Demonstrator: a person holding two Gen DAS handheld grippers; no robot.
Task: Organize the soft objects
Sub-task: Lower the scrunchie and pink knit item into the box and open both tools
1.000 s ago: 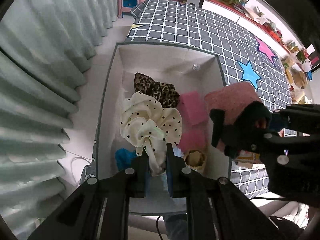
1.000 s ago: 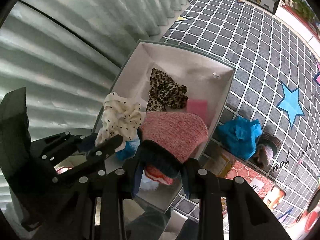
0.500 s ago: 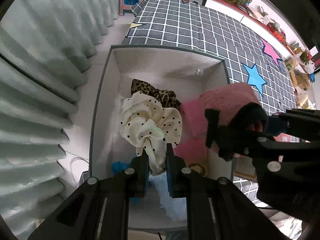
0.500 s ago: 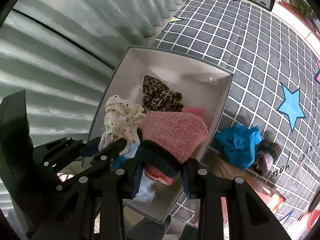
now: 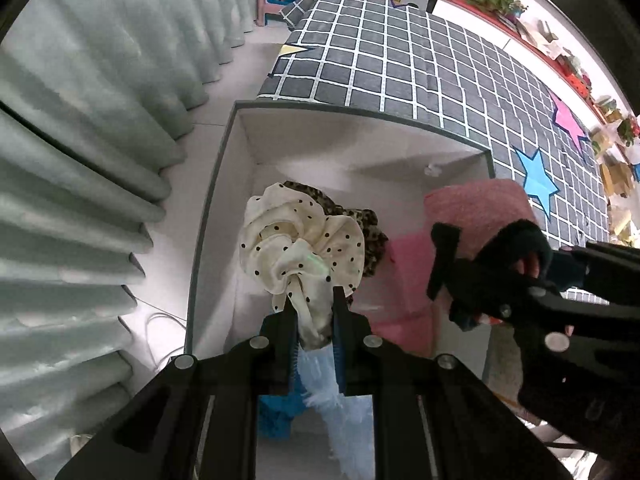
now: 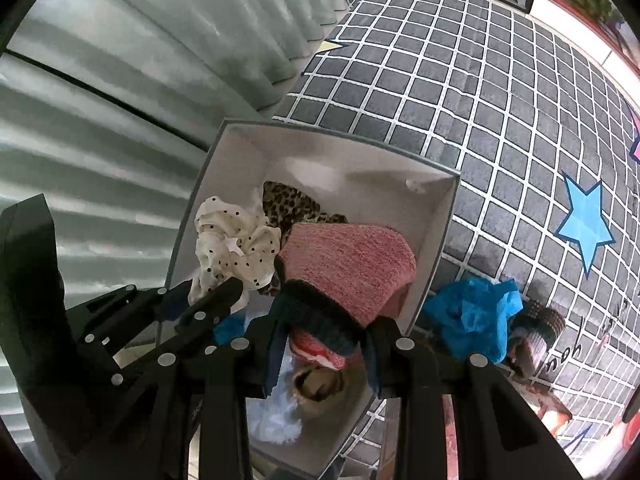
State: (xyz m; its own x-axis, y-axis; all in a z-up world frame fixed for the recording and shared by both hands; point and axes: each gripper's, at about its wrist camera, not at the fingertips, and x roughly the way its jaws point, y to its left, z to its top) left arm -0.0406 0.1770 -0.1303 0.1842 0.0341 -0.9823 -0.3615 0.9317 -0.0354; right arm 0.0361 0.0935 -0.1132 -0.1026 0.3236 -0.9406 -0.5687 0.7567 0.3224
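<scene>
Cream dotted scrunchie (image 5: 298, 250) is pinched between the left gripper's (image 5: 313, 322) fingers (image 5: 285, 330), and the pink hat's (image 6: 352, 264) dark cuff is clamped between the right gripper's (image 6: 322, 342) fingers (image 6: 274, 354), both hanging just over the white box (image 6: 440, 220). This looks like the drop-off step: next, lower each piece in and part the fingers. Both grippers point down, side by side; blue cloth (image 6: 474, 316) waits on the rug (image 6: 480, 100), right of them.
</scene>
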